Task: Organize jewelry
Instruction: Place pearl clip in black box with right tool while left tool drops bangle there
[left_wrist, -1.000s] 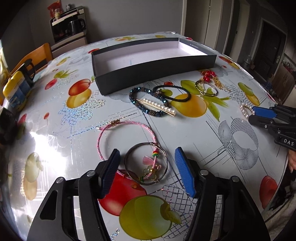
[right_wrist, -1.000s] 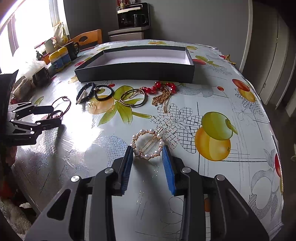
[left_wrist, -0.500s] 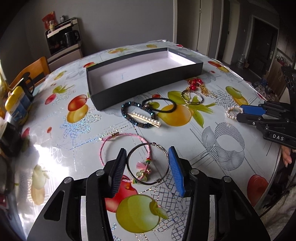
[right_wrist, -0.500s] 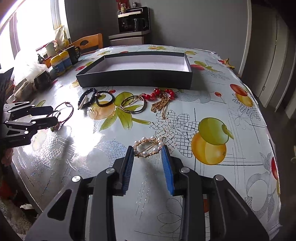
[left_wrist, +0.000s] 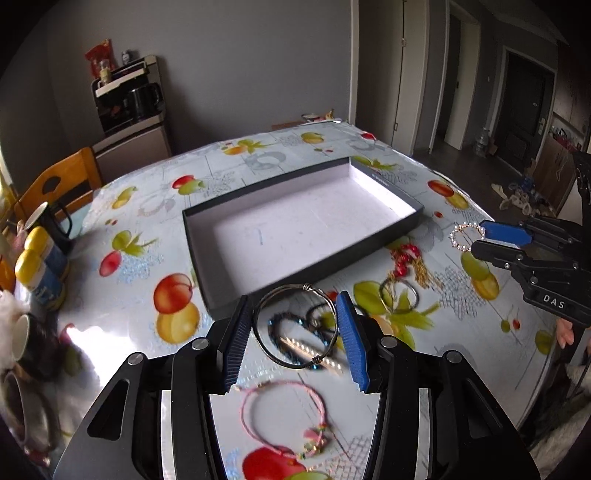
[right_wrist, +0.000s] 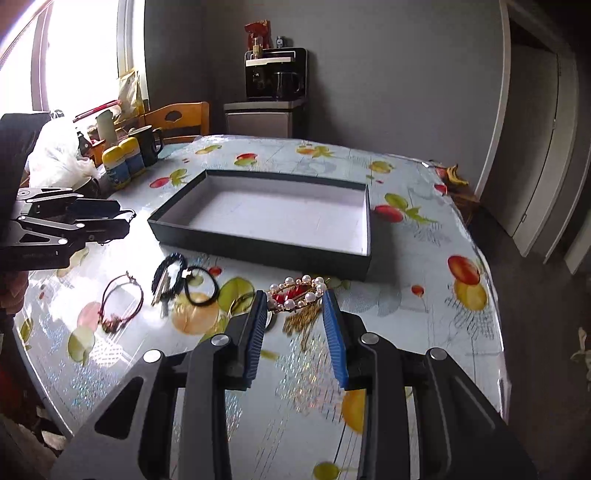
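Carrying two pieces at once, I judge slipping the main risk: my left tongs (left_wrist: 293, 328) pinch a thin wire bangle (left_wrist: 295, 326) only at its rim, and it could spring out or twist before it clears the box (left_wrist: 384, 242) wall. My right tongs (right_wrist: 297, 319) clamp a pearl ring clip (right_wrist: 297, 293) by its edges, which might roll free. Both pieces hang above the counter (right_wrist: 424, 258), short of the box's near wall; the box lies ahead of both tongs. The other bracelets (left_wrist: 295, 336) lie below, near the bangle, so a low pass could snag them.
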